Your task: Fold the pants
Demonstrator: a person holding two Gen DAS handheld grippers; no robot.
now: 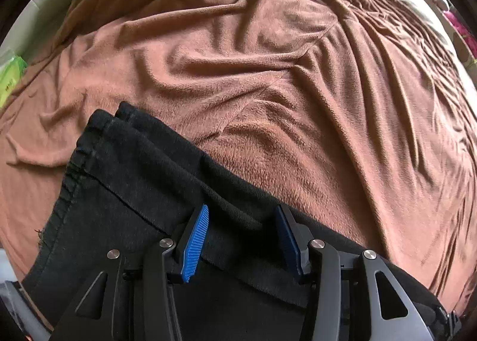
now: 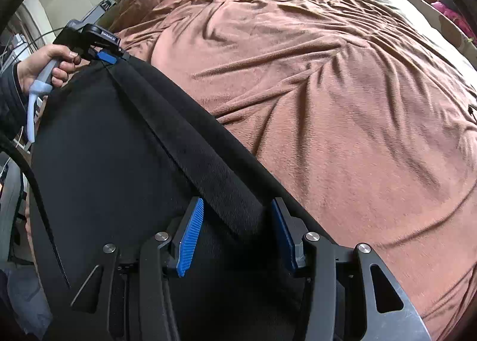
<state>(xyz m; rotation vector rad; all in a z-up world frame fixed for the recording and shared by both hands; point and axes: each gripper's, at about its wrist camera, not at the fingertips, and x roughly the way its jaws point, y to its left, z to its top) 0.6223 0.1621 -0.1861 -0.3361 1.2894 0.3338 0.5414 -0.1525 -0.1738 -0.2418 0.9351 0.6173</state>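
Black pants [image 1: 143, 168] lie on brown-blanketed bed [image 1: 298, 87].

**Black pants at the near edge of the brown blanket**

The black pants [image 1: 143, 180] lie on a wrinkled brown blanket [image 1: 298, 87], which covers almost the whole view. Relative to the pants, the blanket spreads above and to the right. The hem ends of the two legs lie together at the upper left of the pants, one on the other, with a frayed seam along the left side. The left gripper [image 1: 241, 239] is over the lower part of the pants. A thick fold of the black cloth passes between its two blue pads [image 1: 195, 244], and the jaws stand partly apart around it. Far left of the pants, a green object [image 1: 10, 78] lies at the blanket's edge.
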